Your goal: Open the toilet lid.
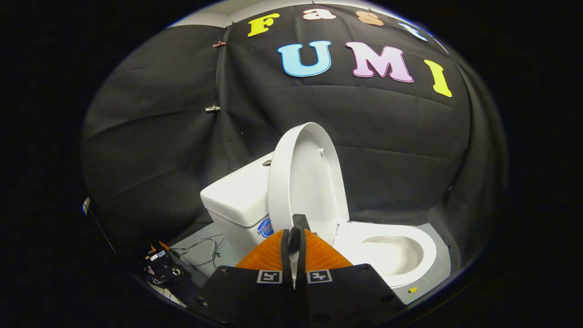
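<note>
Toilet lid [306, 177] stands upright vs tank [237, 196] at platform's back, tongs [295, 243] together, empty, just in front; risk: lid tips fwd & slams if bumped.

Grey floor [430, 269] bears toilet [255, 200], loose wires [205, 250].

Raised lid [306, 182] just ahead of closed tongs [295, 241]; bowl [391, 255] unobstructed.

Claw [295, 253]: ribbed pads, black mounts, screws, square markers.
</note>
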A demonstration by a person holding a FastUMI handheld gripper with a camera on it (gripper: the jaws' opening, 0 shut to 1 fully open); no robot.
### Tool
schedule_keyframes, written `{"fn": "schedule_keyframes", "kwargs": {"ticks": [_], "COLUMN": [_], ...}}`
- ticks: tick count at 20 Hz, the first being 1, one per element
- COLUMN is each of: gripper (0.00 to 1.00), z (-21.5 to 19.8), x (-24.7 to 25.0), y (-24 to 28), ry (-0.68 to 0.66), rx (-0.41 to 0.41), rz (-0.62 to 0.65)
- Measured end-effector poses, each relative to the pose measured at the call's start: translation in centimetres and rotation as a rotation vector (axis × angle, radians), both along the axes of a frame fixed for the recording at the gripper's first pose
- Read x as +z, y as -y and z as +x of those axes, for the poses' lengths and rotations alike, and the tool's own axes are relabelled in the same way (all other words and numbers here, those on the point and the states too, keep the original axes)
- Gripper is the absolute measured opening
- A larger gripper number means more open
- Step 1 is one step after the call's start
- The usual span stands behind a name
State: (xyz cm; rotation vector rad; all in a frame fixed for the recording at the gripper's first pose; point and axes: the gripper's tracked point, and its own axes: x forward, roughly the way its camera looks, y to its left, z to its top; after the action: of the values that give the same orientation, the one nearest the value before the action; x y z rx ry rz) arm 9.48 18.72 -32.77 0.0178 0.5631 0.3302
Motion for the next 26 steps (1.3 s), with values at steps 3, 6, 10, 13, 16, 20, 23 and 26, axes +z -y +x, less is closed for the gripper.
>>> {"fn": "schedule_keyframes", "kwargs": {"ticks": [3,6,10,13,16,20,23,26], "gripper": [0.05,0.14,0.66,1.0,1.0,1.0,1.0,0.99], "z": [0.2,-0.2,-0.7,-1.0,-1.2,-1.9,-3.2,-4.5], "x": [0.1,0.3,2.4,4.7,8.3,15.0,19.7,24.2], "y": [0.3,-0.2,0.0,-0.2,0.5,2.7,4.9,6.8], "ry": [0.006,-0.008,0.052,0.101,0.162,0.278,0.356,0.444], "rx": [-0.001,0.026,0.035,0.045,0.03,-0.005,-0.037,-0.064], "rz": [-0.018,0.02,0.006,0.007,0.028,0.034,0.021,0.016]}}
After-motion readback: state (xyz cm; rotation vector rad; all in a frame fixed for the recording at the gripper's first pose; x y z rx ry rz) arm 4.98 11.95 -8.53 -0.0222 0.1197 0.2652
